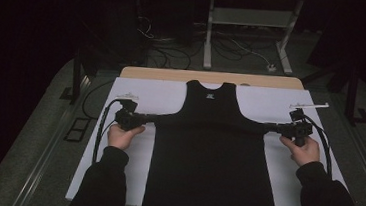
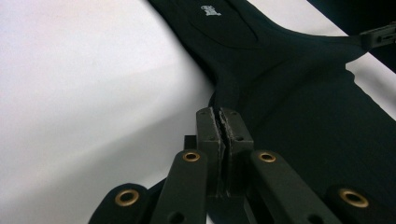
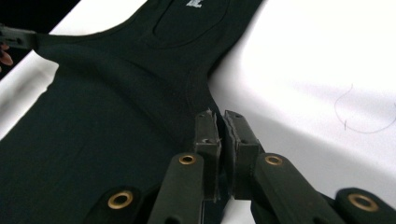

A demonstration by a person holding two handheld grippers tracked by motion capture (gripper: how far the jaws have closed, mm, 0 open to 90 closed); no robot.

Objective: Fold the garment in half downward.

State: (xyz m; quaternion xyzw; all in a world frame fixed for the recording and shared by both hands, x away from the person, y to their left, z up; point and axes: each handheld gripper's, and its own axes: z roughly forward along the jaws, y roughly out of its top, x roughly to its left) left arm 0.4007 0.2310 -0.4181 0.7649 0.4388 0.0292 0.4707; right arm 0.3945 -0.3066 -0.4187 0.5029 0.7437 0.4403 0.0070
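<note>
We see the black tank top as matt knitted cloth with a fine ribbed weave and a small white print at its 12 o'clock end. Under it lies a smooth, matt white sheet, paper-like, over a pale wooden tabletop. The left gripper and right gripper look like matt black plastic with brass-coloured rivets and rough, worn pad edges.

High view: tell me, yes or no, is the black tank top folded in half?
No, the black tank top lies spread flat on the white sheet.
</note>
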